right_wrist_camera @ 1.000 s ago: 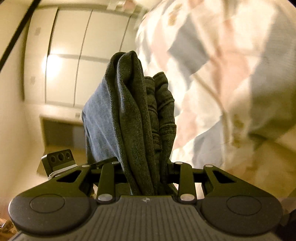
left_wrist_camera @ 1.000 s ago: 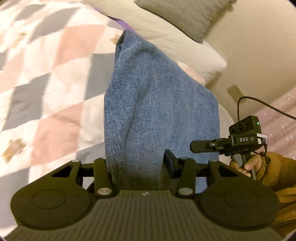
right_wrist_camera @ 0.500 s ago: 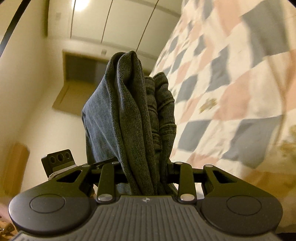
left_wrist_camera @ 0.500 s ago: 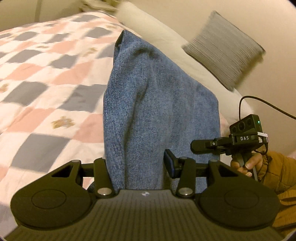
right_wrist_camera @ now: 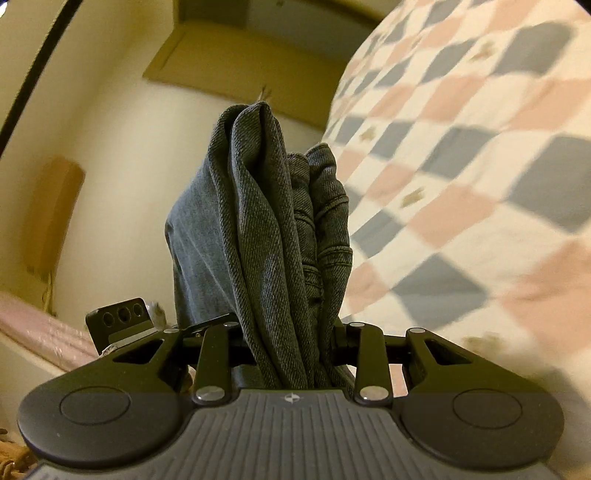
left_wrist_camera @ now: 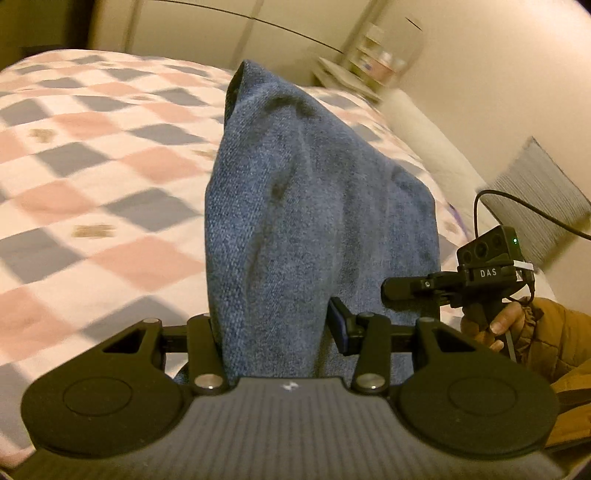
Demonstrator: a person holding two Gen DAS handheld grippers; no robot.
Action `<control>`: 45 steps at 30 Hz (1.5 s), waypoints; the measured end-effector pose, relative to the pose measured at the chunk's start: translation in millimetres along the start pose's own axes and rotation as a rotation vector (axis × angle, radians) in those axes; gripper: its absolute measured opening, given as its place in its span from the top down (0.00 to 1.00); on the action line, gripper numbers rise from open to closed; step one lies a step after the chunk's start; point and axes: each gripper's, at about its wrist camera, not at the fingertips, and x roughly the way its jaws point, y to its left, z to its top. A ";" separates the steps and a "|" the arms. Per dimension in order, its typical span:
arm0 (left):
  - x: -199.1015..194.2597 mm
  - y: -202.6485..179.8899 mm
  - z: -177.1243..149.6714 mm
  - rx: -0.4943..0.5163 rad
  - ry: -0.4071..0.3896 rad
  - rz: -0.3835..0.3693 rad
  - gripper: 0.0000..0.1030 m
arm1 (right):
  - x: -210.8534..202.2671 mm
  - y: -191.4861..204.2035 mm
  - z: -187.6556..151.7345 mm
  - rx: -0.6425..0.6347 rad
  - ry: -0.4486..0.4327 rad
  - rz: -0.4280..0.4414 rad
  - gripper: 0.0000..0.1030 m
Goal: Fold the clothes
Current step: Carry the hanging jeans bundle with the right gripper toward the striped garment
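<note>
A pair of blue jeans [left_wrist_camera: 314, 206] hangs in the air between both grippers, above the checked bedspread [left_wrist_camera: 92, 177]. My left gripper [left_wrist_camera: 273, 332] is shut on one edge of the denim, which fills the gap between its fingers. In the right wrist view the jeans [right_wrist_camera: 273, 229] show as a bunched stack of folds and hems, and my right gripper [right_wrist_camera: 291, 350] is shut on that bunch. The right gripper [left_wrist_camera: 436, 286] also appears in the left wrist view at the cloth's right side, held by a hand [left_wrist_camera: 498, 325] in a mustard sleeve.
The bed [right_wrist_camera: 461, 166] with pink, grey and white squares lies below and to the left. A long white pillow [left_wrist_camera: 436, 140] and a grey cushion [left_wrist_camera: 543, 199] sit by the wall on the right. Wardrobe doors [left_wrist_camera: 221, 33] stand beyond the bed.
Both grippers have swung round with the jeans still held: the view has turned from the pillows toward the far end of the bed and the wardrobe. The grip on the denim is unchanged.
</note>
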 end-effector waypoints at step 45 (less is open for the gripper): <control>-299.4 524.0 71.6 -0.173 0.034 0.212 0.61 | 744.0 136.4 48.6 0.192 0.122 0.050 0.69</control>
